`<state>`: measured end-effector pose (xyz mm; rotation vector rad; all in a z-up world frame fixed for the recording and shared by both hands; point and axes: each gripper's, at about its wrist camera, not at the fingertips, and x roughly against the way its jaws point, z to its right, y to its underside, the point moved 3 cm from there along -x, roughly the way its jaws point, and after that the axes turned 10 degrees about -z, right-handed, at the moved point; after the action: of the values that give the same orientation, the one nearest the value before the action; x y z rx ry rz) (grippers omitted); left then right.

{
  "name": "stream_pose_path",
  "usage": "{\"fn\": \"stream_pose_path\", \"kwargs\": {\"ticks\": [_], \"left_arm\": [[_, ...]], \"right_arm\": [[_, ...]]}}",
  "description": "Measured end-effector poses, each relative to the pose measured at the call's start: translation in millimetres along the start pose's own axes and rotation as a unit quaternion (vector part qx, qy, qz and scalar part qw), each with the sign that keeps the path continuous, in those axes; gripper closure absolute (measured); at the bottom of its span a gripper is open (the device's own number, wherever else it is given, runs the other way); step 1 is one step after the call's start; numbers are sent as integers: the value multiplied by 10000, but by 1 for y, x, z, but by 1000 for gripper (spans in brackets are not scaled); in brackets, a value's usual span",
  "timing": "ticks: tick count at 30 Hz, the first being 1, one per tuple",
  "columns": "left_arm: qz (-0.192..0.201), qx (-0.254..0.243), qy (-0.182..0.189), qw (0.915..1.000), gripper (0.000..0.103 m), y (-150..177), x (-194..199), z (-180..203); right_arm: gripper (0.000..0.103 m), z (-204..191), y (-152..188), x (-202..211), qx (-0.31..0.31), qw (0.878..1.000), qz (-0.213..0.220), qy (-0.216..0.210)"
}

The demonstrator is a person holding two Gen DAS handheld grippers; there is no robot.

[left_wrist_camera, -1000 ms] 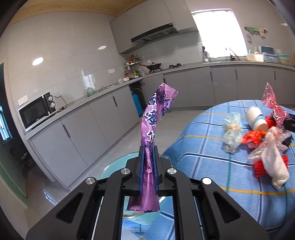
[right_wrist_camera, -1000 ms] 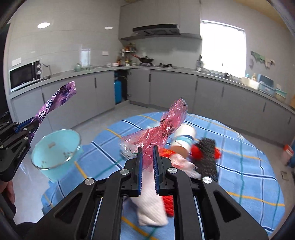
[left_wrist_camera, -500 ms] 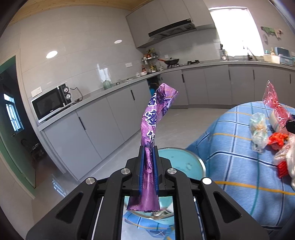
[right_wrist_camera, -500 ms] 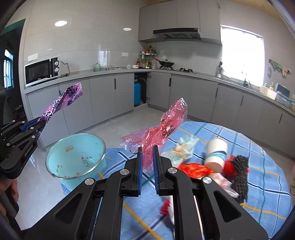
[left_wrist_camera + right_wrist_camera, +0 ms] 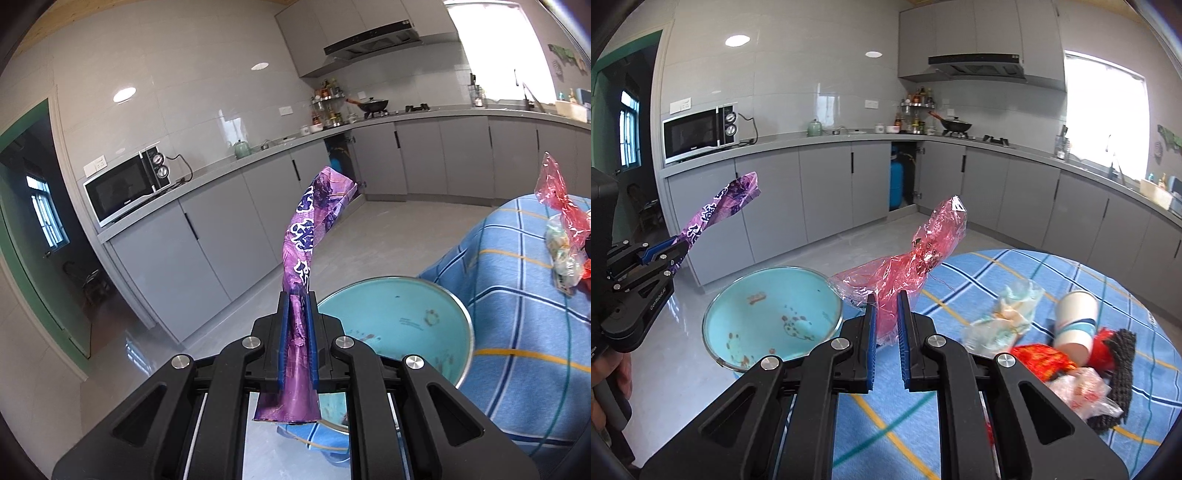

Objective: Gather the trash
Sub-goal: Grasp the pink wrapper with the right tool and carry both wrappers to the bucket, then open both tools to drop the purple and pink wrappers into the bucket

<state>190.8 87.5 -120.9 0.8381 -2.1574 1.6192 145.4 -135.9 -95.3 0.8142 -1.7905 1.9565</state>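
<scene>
Purple wrapper (image 5: pixel 301 254) pinched in left tongs (image 5: pixel 297 314), red wrapper (image 5: pixel 916 266) in right tongs (image 5: pixel 886 317).

Grey cabinets (image 5: pixel 827 192) lined white tiled walls (image 5: pixel 812 74); a microwave (image 5: pixel 700 133) sat on the worktop, and a bright window (image 5: pixel 1104 110) lit the glossy floor (image 5: pixel 388 236).

Microwave (image 5: pixel 700 133) on grey counter (image 5: pixel 798 142), wok (image 5: pixel 956 126) on the hob (under the hood), blue-checked tablecloth (image 5: pixel 1015 280)

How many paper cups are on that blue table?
1. A white paper cup with a blue band lies tipped on the blue checked tablecloth, beside the red and black trash pile. More could be hidden under it.
</scene>
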Motion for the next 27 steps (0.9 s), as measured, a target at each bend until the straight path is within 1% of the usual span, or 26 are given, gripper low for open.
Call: {"fn": "stream_pose_path", "kwargs": {"ticks": [6, 12, 18, 23, 27], "left_arm": [[-132, 42, -117, 9998, 94, 2, -13, -12], [-262, 91, -152, 9995, 94, 0, -25, -20], [-359, 121, -131, 9992, 94, 2, -36, -25], [-445, 114, -89, 9989, 93, 4, -43, -23], [-509, 135, -84, 9986, 91, 6, -48, -24]], "right_arm": [[92, -15, -8, -15, 98, 9997, -45, -196], [92, -29, -15, -32, 228, 9989, -128, -382], [92, -44, -22, -46, 325, 9979, -191, -525], [91, -56, -24, -55, 405, 9966, -257, -665], [91, -66, -23, -61, 504, 9953, -288, -771]]}}
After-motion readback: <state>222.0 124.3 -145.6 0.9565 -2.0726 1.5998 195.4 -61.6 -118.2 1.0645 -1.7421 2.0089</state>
